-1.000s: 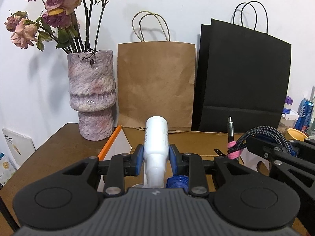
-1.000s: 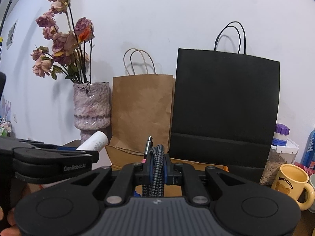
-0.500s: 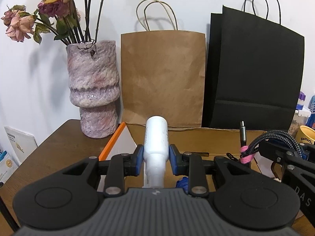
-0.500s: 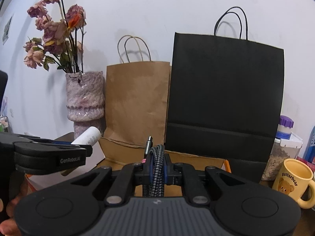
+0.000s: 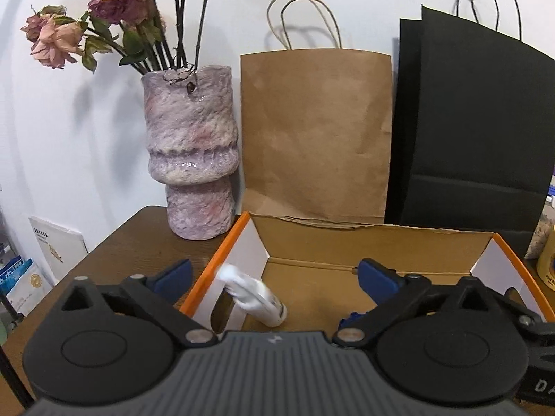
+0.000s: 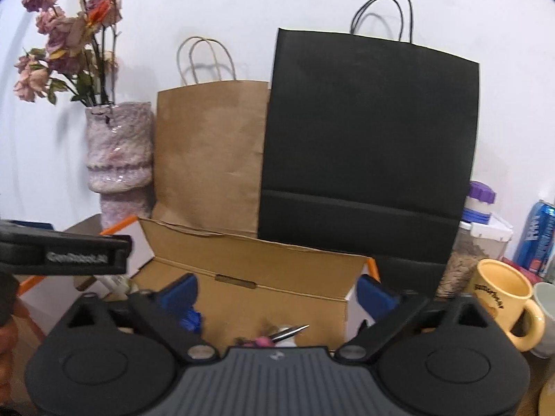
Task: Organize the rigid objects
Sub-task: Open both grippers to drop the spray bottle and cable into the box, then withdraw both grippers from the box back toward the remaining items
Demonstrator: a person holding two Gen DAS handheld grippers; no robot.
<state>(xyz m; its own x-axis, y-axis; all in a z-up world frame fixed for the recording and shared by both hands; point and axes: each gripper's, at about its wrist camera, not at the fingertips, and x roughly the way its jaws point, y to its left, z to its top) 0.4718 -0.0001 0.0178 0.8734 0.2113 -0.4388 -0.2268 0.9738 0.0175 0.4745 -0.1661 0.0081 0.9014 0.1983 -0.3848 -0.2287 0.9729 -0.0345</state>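
The left gripper was wide open and held nothing. The white bottle lay tilted inside the cardboard box. The right gripper was wide open too, with the cable plug in the box below it.

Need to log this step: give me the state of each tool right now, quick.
Left tool: open, holding nothing; the white bottle lies in the cardboard box below it.
Right tool: open, holding nothing; the cable plug lies below it.
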